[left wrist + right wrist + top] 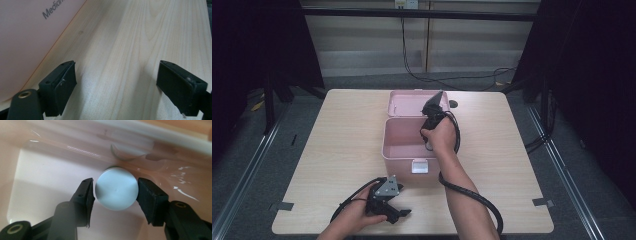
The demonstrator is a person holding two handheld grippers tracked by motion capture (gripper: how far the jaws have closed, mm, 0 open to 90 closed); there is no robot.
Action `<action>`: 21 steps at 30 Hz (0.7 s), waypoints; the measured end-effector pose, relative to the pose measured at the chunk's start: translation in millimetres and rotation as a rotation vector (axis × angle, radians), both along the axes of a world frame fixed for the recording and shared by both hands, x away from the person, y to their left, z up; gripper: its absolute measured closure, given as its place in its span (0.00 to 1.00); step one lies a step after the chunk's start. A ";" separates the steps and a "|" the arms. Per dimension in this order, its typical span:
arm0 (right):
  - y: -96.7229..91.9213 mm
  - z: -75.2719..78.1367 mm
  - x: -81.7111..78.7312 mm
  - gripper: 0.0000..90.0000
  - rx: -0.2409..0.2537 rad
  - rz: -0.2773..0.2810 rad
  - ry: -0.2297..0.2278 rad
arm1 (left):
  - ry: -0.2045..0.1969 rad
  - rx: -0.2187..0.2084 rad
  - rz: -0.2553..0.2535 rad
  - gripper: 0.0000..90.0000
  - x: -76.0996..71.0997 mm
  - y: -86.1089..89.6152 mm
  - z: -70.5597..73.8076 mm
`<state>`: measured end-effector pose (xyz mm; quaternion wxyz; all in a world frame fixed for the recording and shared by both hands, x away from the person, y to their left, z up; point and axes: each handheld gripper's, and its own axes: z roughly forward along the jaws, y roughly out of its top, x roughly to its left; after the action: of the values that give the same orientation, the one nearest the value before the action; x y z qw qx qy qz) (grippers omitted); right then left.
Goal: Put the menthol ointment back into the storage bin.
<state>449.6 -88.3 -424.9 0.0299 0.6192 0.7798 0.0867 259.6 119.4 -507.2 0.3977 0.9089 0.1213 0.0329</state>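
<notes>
right gripper (116, 190): grasping white round cap (116, 188) by its sides, inside pink box (404, 150) | smooth, light, may slip | left gripper (116, 82): released

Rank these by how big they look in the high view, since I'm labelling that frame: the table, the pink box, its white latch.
1. Table, by far the largest.
2. Pink box, open, with its lid raised behind it.
3. White latch on the box's front wall, the smallest.
No two look alike in size.

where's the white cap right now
In the right gripper view the white cap sits between the right gripper jaws, down inside the pink box at mid-table.
</notes>
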 end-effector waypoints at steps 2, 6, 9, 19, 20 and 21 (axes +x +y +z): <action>0.6 1.7 -0.5 0.52 -0.008 0.007 0.002 | 0.000 0.000 0.000 0.17 0.0 0.0 0.0; 1.8 4.1 -1.7 0.49 -0.012 0.016 0.020 | 0.002 -0.002 -0.001 0.17 0.1 0.0 -0.1; 3.5 7.2 -2.5 0.47 -0.020 0.027 0.028 | 0.001 -0.001 -0.002 0.17 0.1 0.0 -0.1; 10.3 20.9 -7.4 0.39 -0.054 0.085 0.050 | 0.001 -0.002 -0.001 0.17 0.1 0.0 -0.1; 10.2 21.9 -7.9 0.38 -0.053 0.095 0.048 | 0.002 -0.002 -0.001 0.17 0.1 0.0 -0.1; 10.4 23.2 -8.5 0.37 -0.053 0.103 0.045 | 0.002 -0.002 -0.002 0.17 0.1 0.0 -0.1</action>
<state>441.1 -77.9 -401.8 0.0241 0.5791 0.8131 0.0536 259.7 119.4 -507.3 0.3983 0.9087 0.1209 0.0317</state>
